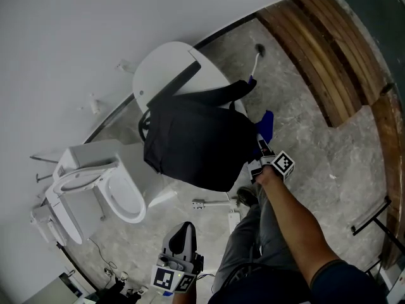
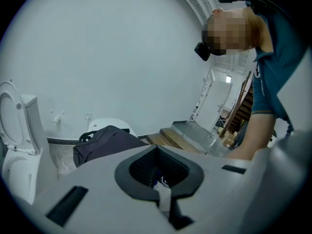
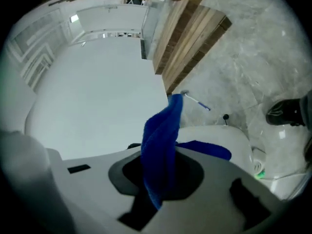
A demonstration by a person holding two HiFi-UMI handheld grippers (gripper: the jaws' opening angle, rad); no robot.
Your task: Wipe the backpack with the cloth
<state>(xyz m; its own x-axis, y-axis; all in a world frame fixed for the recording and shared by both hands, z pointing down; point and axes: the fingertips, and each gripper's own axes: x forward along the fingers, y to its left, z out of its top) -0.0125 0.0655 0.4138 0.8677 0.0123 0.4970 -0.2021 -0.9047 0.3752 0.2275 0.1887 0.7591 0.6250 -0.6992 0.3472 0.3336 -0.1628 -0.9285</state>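
Observation:
A black backpack [image 1: 196, 138] lies on a white round stand [image 1: 158, 65] by the wall, one strap trailing toward the far right. It also shows in the left gripper view as a dark backpack [image 2: 105, 143] ahead. My right gripper [image 1: 259, 152] is at the backpack's right edge, shut on a blue cloth [image 1: 266, 125] that hangs against the bag. In the right gripper view the cloth [image 3: 163, 145] rises out of the right gripper [image 3: 163, 179]. My left gripper [image 1: 183, 234] hangs low near my legs, far from the bag, jaws together and holding nothing.
A white toilet [image 1: 107, 189] with its lid up stands left of the stand. Curved wooden steps [image 1: 329, 49] run along the upper right. A brush [image 1: 258, 52] lies on the grey stone floor [image 1: 316, 151] beyond the bag. Small fittings lie on the floor near my feet.

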